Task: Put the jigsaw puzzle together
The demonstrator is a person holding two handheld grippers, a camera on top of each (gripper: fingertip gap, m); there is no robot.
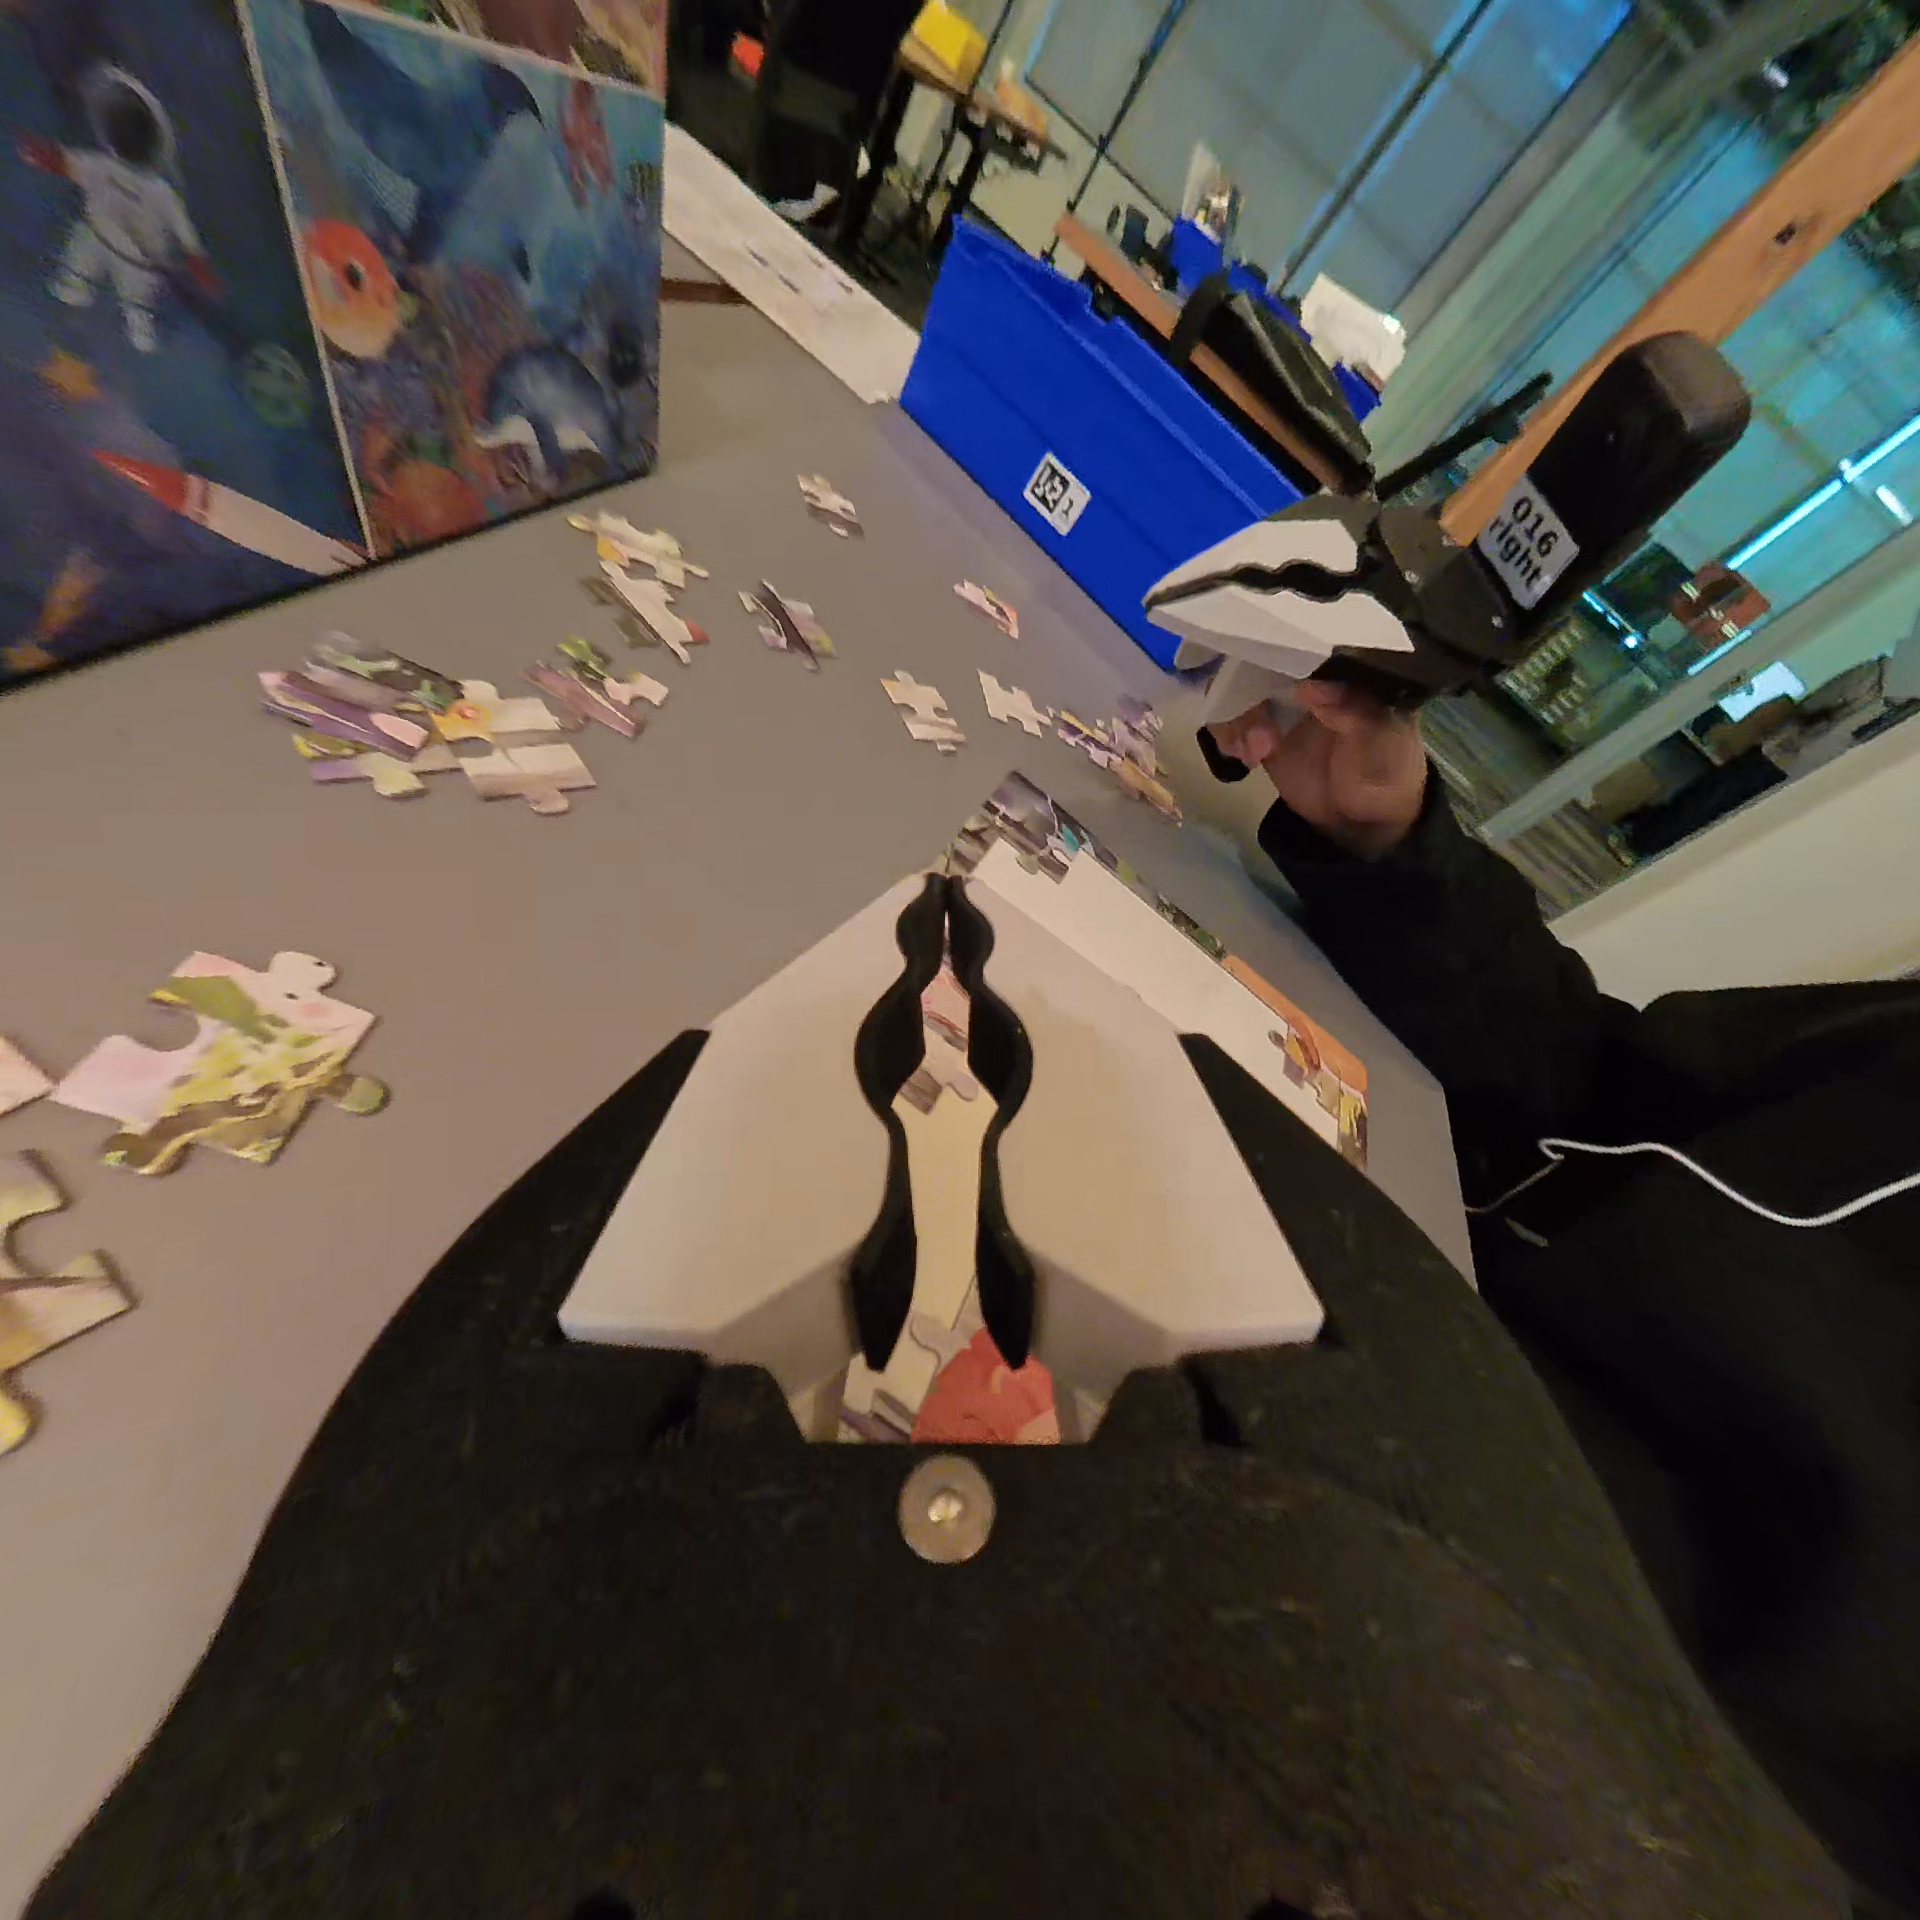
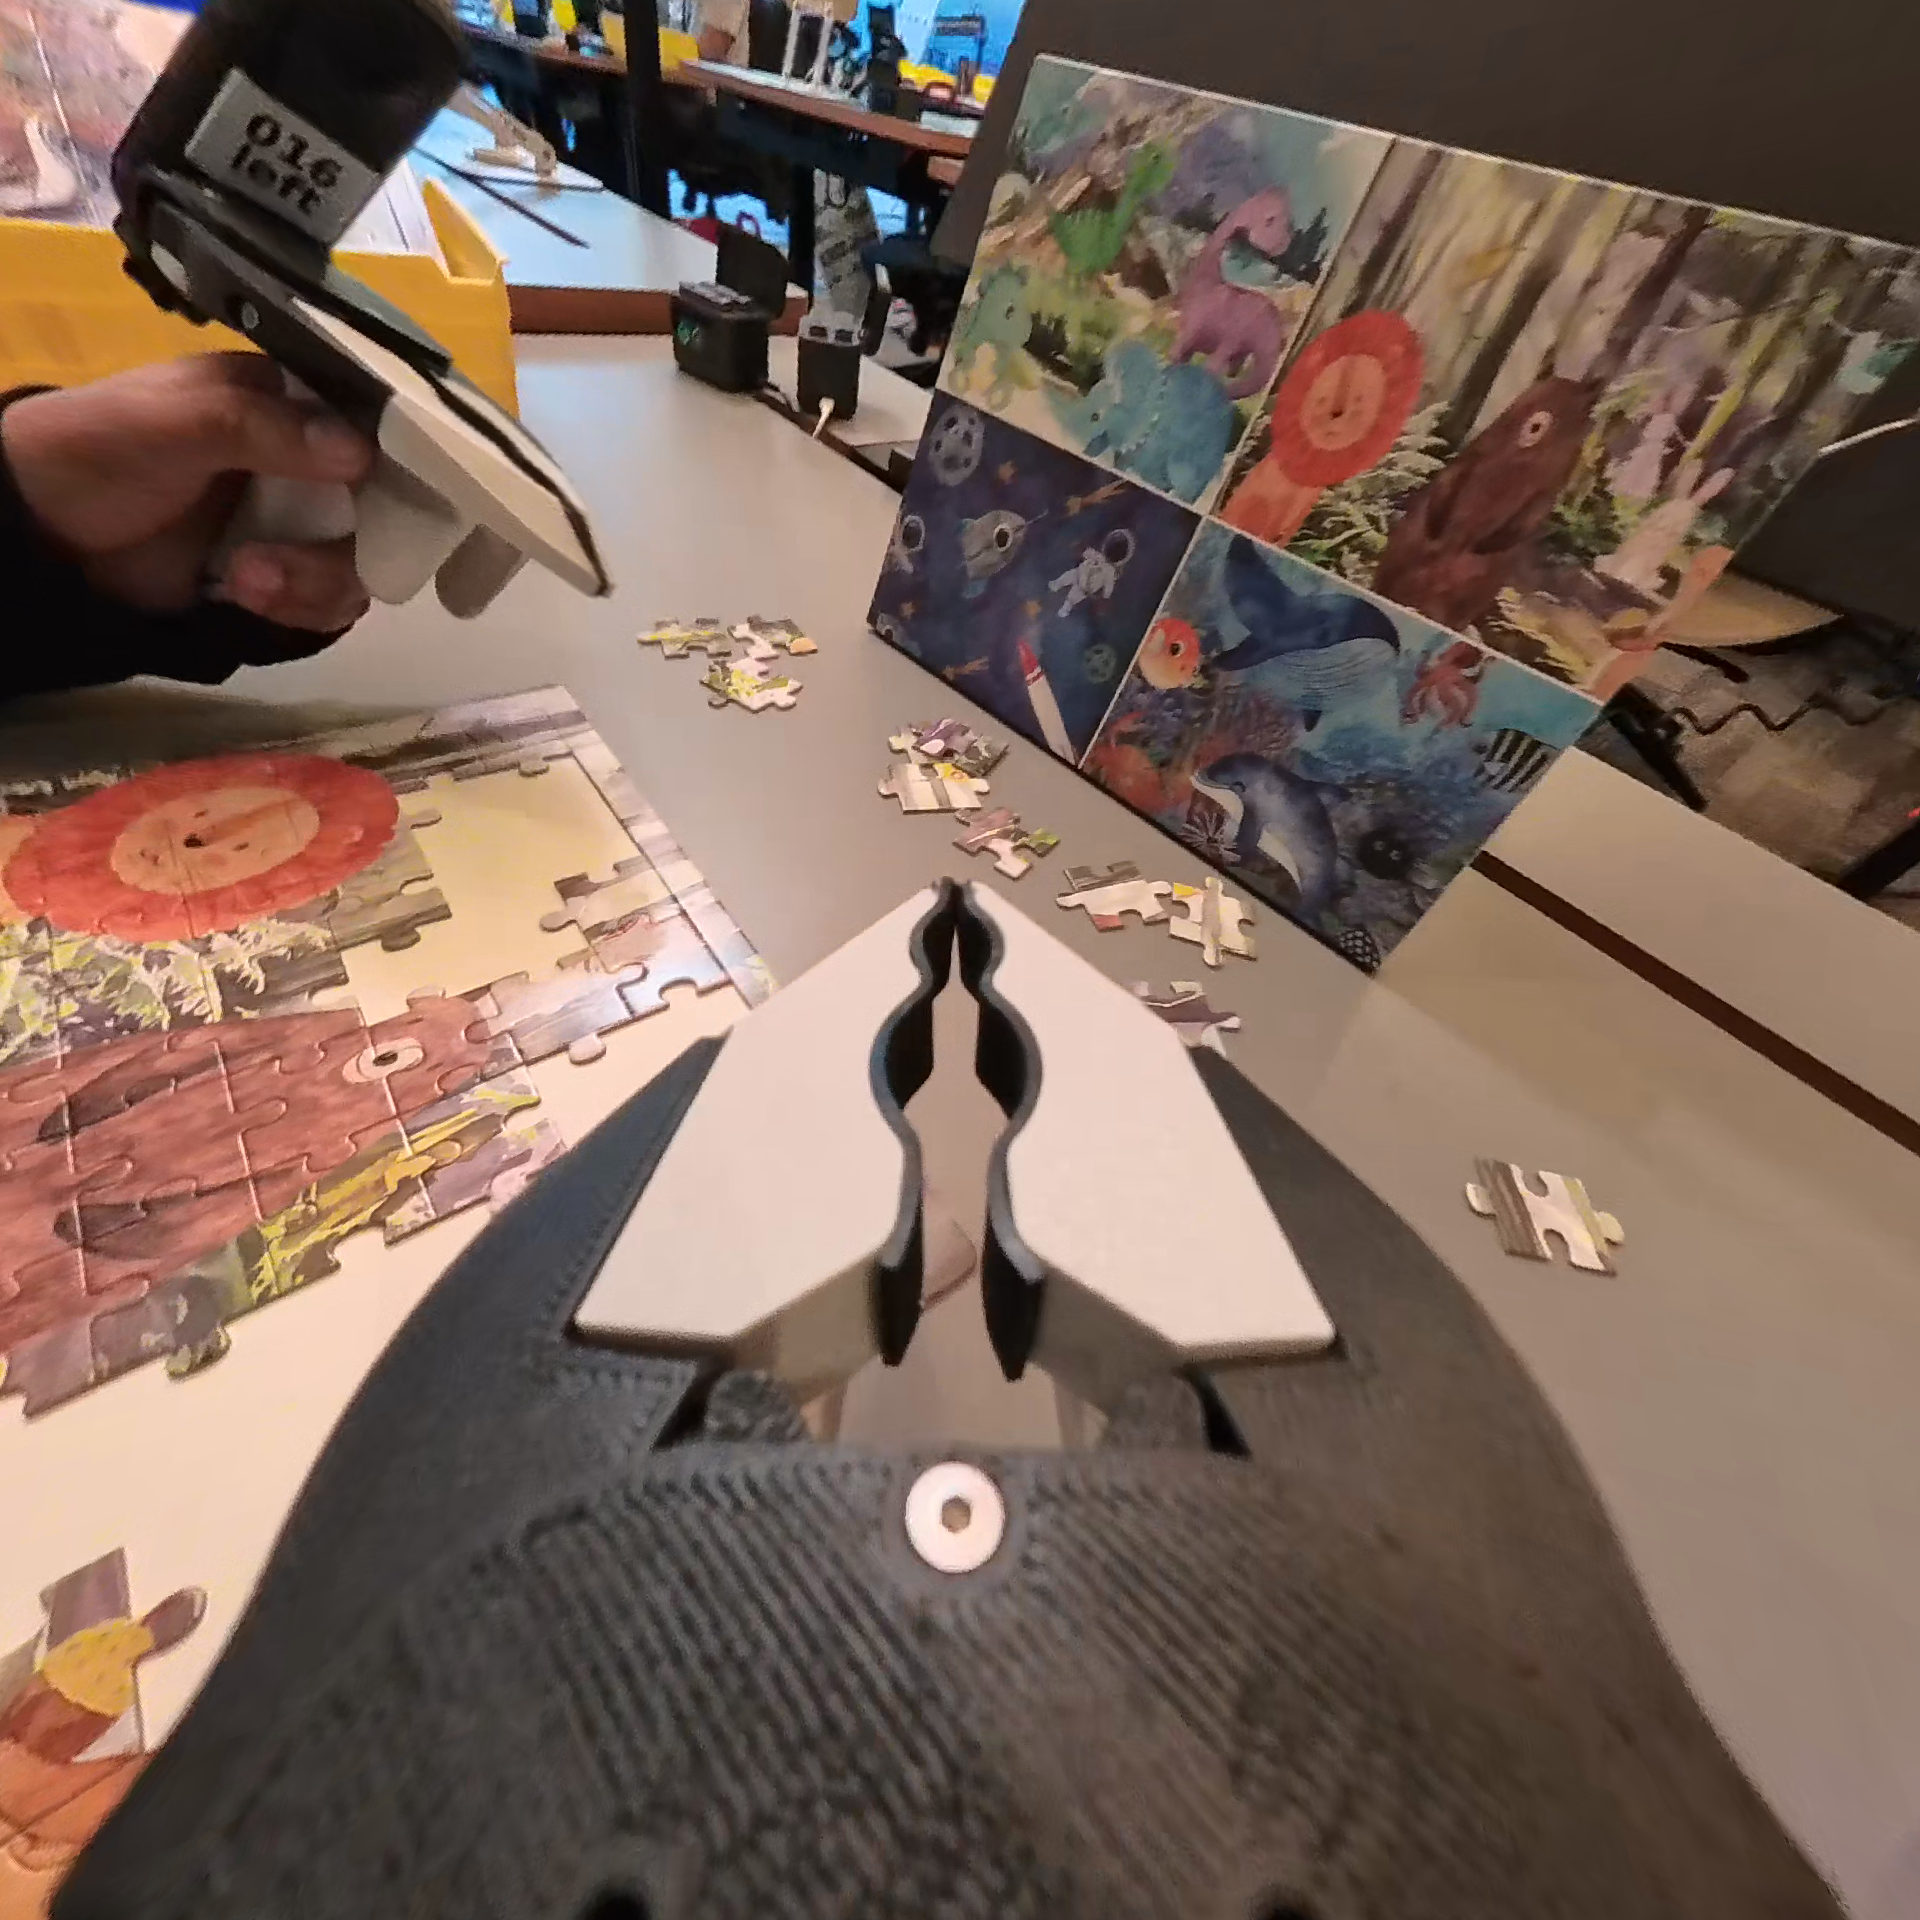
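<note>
The partly built jigsaw (image 2: 260, 1039), with a lion and a brown bear, lies on the grey table and has a bare cream patch in its upper middle. Its far corner shows in the left wrist view (image 1: 1143, 935). My left gripper (image 1: 948, 883) is shut and empty, held above that corner; it also shows in the right wrist view (image 2: 594, 580). My right gripper (image 2: 951, 888) is shut and empty, hovering to the right of the jigsaw near a loose piece (image 2: 1184, 1008); the left wrist view shows it raised (image 1: 1158, 601). Loose pieces (image 1: 436, 717) lie scattered beyond the jigsaw.
The picture-covered puzzle box (image 2: 1299, 520) stands tilted at the back of the table, also in the left wrist view (image 1: 312, 312). A single piece (image 2: 1543, 1210) lies far right. A blue bin (image 1: 1060, 416), a yellow bin (image 2: 457, 270) and black devices (image 2: 727, 322) stand past the table's edges. The left gripper's tips are roughly 15 centimeters from the right gripper's.
</note>
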